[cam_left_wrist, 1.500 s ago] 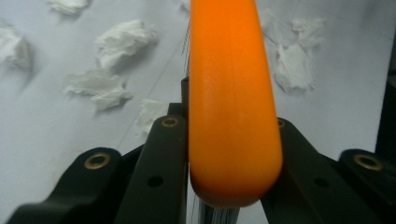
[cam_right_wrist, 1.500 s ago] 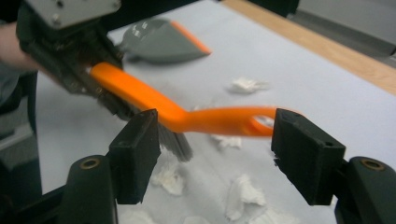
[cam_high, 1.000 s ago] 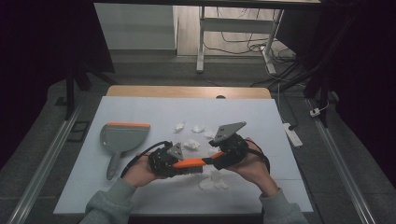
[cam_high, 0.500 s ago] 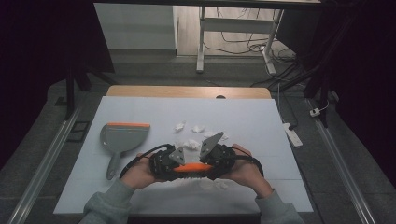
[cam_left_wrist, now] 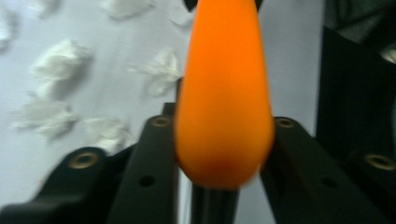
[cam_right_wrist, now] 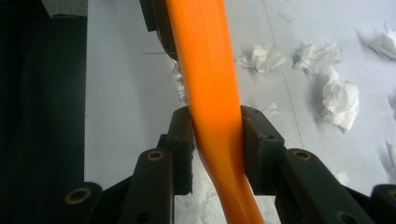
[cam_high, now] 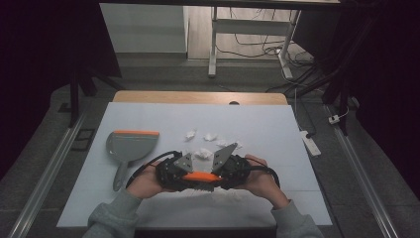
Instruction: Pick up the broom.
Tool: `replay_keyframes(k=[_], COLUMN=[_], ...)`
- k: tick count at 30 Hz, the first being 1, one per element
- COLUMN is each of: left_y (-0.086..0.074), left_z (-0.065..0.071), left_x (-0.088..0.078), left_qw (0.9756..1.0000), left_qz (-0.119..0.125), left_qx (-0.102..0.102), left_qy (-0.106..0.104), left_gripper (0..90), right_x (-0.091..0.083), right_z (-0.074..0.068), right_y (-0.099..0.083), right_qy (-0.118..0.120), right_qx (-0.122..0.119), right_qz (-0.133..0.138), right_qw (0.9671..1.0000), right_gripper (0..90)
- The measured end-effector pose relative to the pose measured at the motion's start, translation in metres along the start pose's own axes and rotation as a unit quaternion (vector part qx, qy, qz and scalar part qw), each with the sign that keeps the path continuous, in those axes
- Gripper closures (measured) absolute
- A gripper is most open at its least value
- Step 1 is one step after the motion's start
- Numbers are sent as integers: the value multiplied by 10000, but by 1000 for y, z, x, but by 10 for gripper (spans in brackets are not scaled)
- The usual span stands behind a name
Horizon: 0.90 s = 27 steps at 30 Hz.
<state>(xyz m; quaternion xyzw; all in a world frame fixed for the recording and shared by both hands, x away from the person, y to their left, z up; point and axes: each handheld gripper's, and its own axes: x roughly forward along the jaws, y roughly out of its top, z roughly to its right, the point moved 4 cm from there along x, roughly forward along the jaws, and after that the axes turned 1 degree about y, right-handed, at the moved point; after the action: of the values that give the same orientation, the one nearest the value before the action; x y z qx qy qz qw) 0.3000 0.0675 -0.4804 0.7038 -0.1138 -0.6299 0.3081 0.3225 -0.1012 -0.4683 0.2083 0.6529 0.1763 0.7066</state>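
Note:
An orange-handled brush (cam_high: 200, 177) with dark bristles hangs level between my two grippers, near the table's front edge. My left gripper (cam_high: 185, 178) has the handle's rounded end (cam_left_wrist: 224, 93) between its jaws. They have just been opening, though the orange still touches both sides with no gap showing. My right gripper (cam_high: 216, 177) has just been closing, and its pads (cam_right_wrist: 184, 140) now press on the slim part of the handle (cam_right_wrist: 205, 60). Crumpled white tissue scraps (cam_high: 203, 153) lie just beyond the brush.
A grey dustpan (cam_high: 130, 145) with an orange lip lies at the left, handle toward me. More tissue scraps (cam_high: 190, 134) are scattered mid-table, and one (cam_high: 233, 196) lies under my hands. The white tabletop (cam_high: 277, 129) stretches bare to the right and back.
My right gripper came down and leftward onto the brush handle and closed on it. The left hand and the brush kept their place.

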Motion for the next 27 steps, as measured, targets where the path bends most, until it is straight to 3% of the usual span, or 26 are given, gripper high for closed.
replay_keyframes(k=[1,2,3,6,8,12,13,18,20,21,22,23,25,27], left_y=[0,1,1,-2,-9,-38,-46,-87,-103,-111,-118,-124,-135,-142], left_z=[-2,-4,-7,-12,-14,-12,-12,-6,-5,-5,-4,-3,-3,-4], left_x=[-2,-4,-7,-19,-26,-40,-44,-54,-54,-55,-56,-57,-60,-61], left_qw=[9997,9987,9972,9900,9833,9674,9641,9469,9418,9389,9358,9327,9271,9242], left_qz=[123,263,390,761,938,1233,1274,1562,1544,1528,1551,1580,1618,1637], left_qx=[-104,-265,-417,-810,-1071,-1577,-1679,-2140,-2320,-2405,-2490,-2570,-2667,-2739], left_qy=[180,339,477,873,1133,1554,1614,1822,1880,1931,1954,1976,2079,2098], left_gripper=[655,467,467,305,297,297,297,304,303,303,304,304,306,309], right_x=[0,-2,-2,-8,-9,-15,-17,-23,-30,-30,-35,-35,-41,-46], right_z=[0,4,4,12,13,20,24,32,38,38,43,43,48,53], right_y=[0,-2,-2,-5,-6,-9,-11,-16,-23,-23,-27,-27,-31,-35], right_qy=[0,-82,-82,-235,-266,-414,-497,-574,-693,-693,-805,-805,-923,-1040], right_qx=[0,100,100,330,372,589,714,896,1061,1061,1191,1191,1356,1536], right_qz=[0,62,62,224,268,410,468,625,716,716,763,763,823,897], right_qw=[10000,9999,9999,9989,9986,9966,9951,9923,9893,9893,9867,9867,9830,9785], right_gripper=[674,674,674,676,675,676,676,676,676,676,676,676,676,676])
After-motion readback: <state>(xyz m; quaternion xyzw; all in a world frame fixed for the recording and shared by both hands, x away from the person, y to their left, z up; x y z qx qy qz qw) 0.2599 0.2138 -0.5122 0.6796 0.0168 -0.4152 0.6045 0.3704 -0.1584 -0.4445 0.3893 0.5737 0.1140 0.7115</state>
